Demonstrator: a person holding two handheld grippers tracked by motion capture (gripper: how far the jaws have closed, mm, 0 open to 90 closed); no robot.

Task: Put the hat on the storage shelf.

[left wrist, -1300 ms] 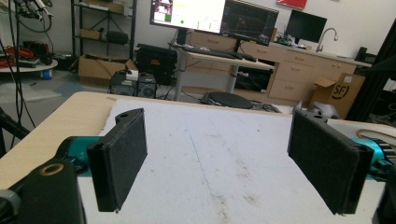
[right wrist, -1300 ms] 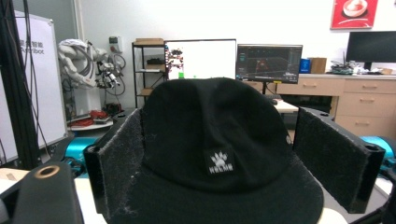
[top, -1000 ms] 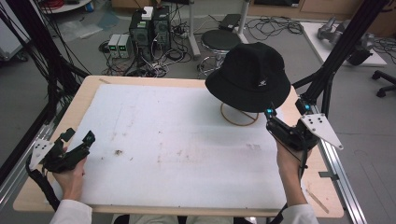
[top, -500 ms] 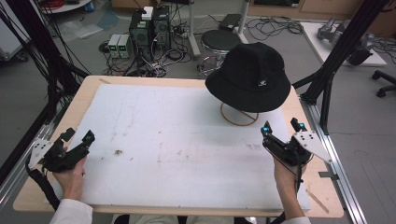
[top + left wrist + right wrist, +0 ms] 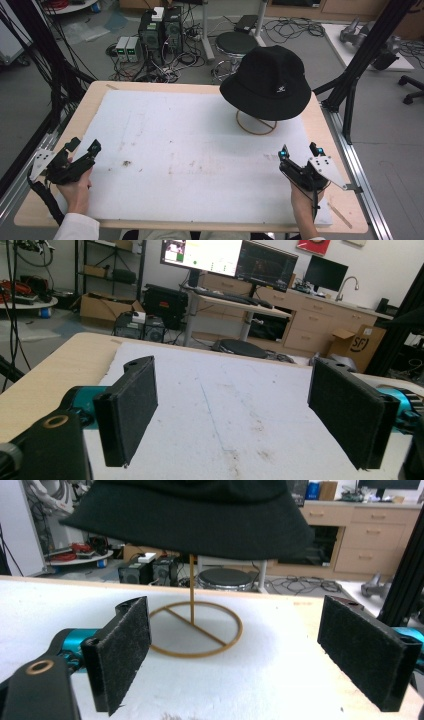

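While the white-padded table (image 5: 200, 150) lies broad beneath, the black hat (image 5: 267, 80) sits on its gold wire stand (image 5: 256, 124) near the far right edge. Just short of it, seemingly above the pad, the right gripper (image 5: 299, 152) gapes empty; the left gripper (image 5: 84, 146) likewise at near left.

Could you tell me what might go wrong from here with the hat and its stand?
The black hat sits on a thin gold stand with one slim post, so a sideways nudge from the right gripper might tip it. The hat looks merely perched, so a brim-only grip could drag it askew. The stand is near the table's far edge.
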